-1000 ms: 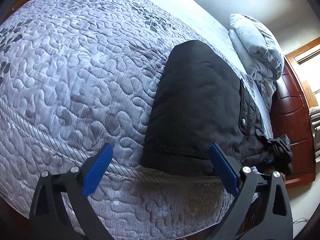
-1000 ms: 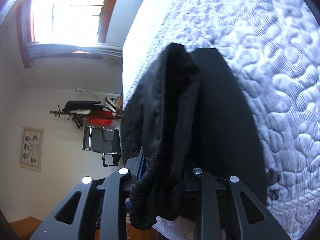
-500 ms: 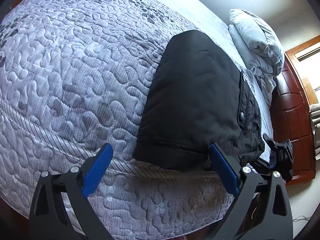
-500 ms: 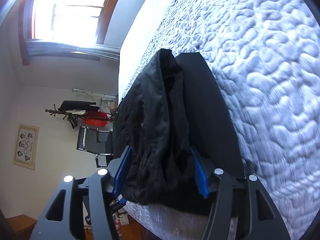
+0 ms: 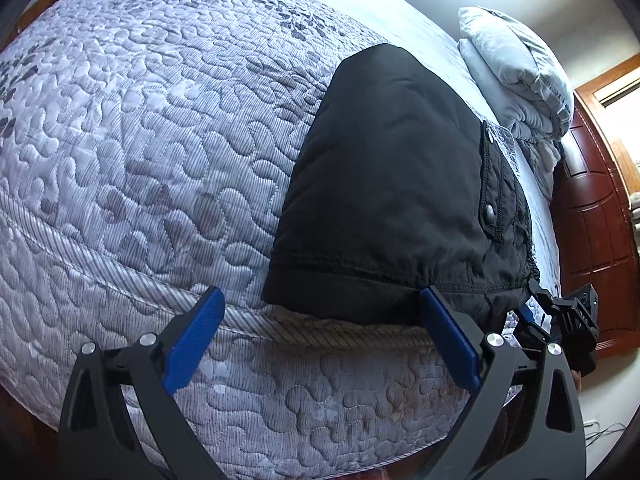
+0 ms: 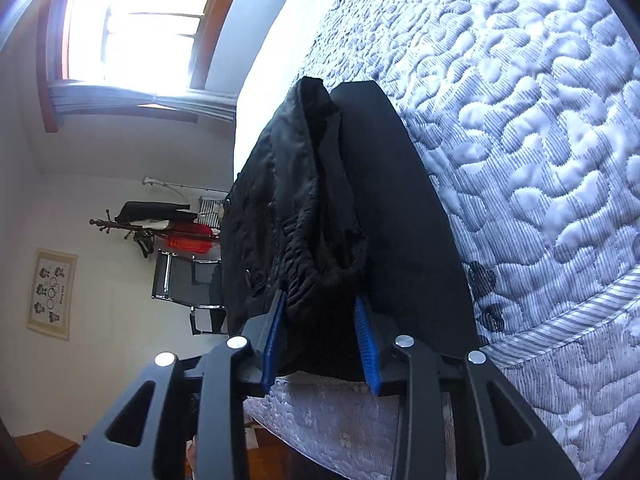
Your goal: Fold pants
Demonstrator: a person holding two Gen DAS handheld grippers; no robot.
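- Bed [image 5: 140, 152], grey quilted cover, fills both views; pillows [image 5: 516, 76] stacked at 1 o'clock in the left wrist view.
- Pants [image 5: 392, 184], black, lie folded on the bed close to its near edge. Long axis runs from the edge at 6 o'clock up toward 12 in the left view. Hem stitching faces the camera; waistband side with its snap button [image 5: 489, 211] sits at 3 o'clock.
- Right claw [image 6: 320, 340]: jaws have just been closing; blue pads now clamp a bunched fold of waistband cloth between them. The gathered layer stands up off the flat layer beneath. Judged the nearer, working hand.
- Left claw [image 5: 320, 340]: jaws wide apart, nothing between them. The pants' hem lies just ahead at 12 to 1 o'clock, its corner behind the right-hand pad; contact cannot be told.
- Judgement: next fold runs along the long axis; the left claw needs a short shift toward 1 o'clock to reach the hem.
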